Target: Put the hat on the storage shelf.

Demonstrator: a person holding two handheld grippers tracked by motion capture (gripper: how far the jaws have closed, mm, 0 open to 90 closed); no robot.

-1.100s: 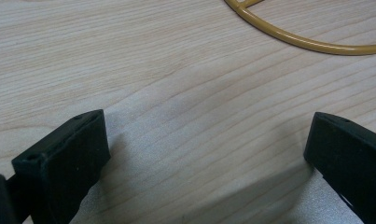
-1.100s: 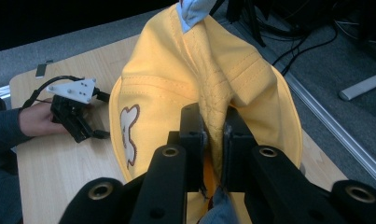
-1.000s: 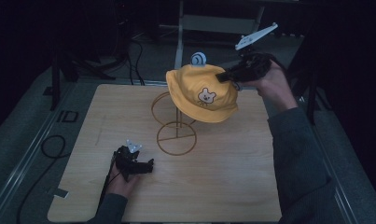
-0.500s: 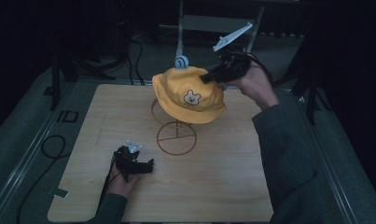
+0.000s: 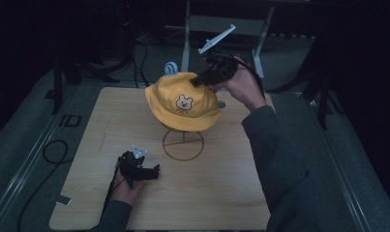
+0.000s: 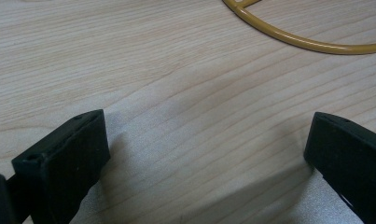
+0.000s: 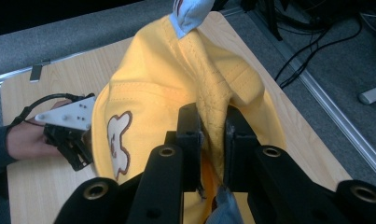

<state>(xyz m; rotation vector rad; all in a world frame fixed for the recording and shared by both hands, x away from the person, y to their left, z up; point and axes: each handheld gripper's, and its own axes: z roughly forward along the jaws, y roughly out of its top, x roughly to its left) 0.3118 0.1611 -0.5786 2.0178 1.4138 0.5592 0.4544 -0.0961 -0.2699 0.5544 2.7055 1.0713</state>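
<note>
The yellow hat (image 5: 183,101) hides the wire stand's (image 5: 183,145) upper part in the high view.

Wooden table (image 6: 176,70) (yellow ring (image 6: 297,39) beyond)

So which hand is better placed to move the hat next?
Right, probably: the right gripper is shut on a fold of the yellow hat above the wire stand, while the left gripper rests open on the table, apart from it.

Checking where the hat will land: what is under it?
Under the hat a wire stand's ring base rests on the table. The stand's top is hidden by the hat.
</note>
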